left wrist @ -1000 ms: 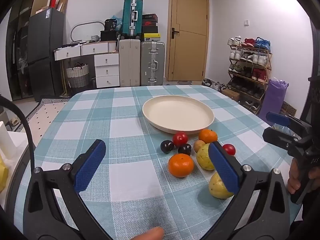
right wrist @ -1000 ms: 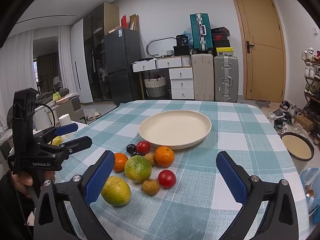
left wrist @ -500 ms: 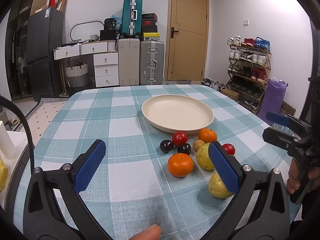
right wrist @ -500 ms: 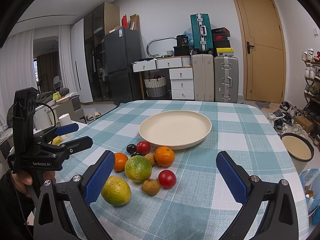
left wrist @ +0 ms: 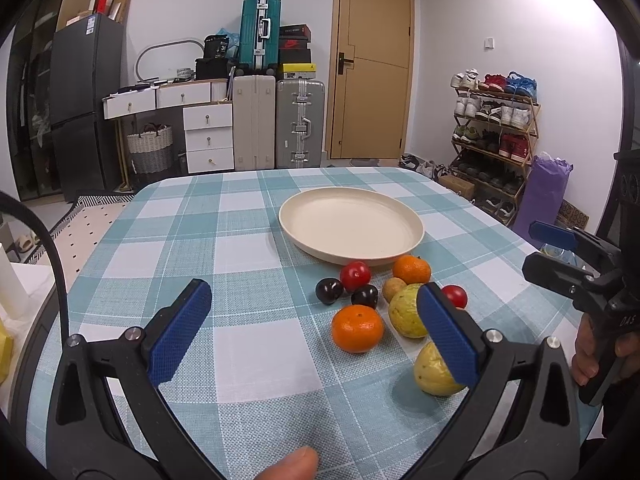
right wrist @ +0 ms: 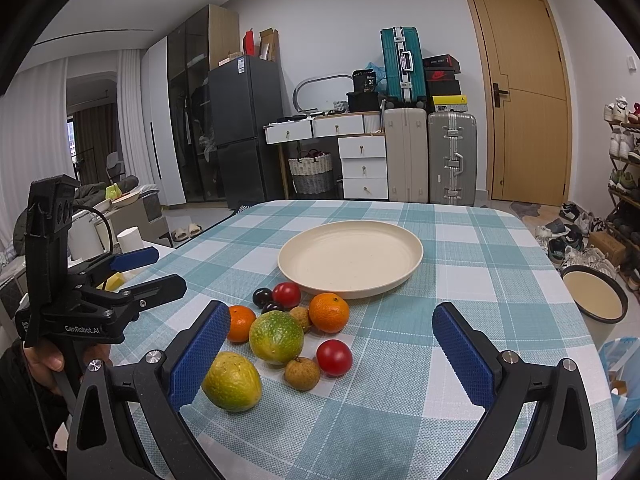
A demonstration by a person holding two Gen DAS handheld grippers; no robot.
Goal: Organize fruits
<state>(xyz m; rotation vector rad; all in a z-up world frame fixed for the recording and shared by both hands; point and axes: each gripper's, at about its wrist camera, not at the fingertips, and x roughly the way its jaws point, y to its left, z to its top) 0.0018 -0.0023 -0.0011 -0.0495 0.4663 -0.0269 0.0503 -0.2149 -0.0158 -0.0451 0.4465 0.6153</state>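
Both grippers hover low over the checked table (left wrist: 248, 344) with nothing between their blue pads. The left gripper (left wrist: 314, 332) stands wide open at the bottom of its view, and the right gripper (right wrist: 332, 352) is just as wide at the bottom of its own. The plate (left wrist: 404, 246) sits bare at mid-frame. All the fruit lies in a tight cluster just in front of it: two oranges (left wrist: 357, 328) (left wrist: 411, 270), two red tomatoes (left wrist: 355, 276) (left wrist: 454, 295), two dark plums (left wrist: 329, 290) (left wrist: 364, 296), two small brown fruits (right wrist: 302, 373) (right wrist: 301, 317) and two large yellow-green fruits (right wrist: 276, 336) (right wrist: 232, 376). In the left view the right-hand pad covers part of both big fruits; in the right view the nearer one lies just beside the left-hand pad. No fruit is on the plate, so the work looks barely begun. The main risk, as I judge it, is the crowding. Several fruits touch or nearly touch, so a pad pushed down between them could nudge a neighbour, and everything here is round and would roll on the cloth, perhaps toward the table edge at lower right of the right view. The tomatoes and plums look soft-skinned, and a hard squeeze may bruise or split them. The big fruits look smooth and may squirt out of an off-centre grip. With both grippers near the same pile, they could also knock each other.
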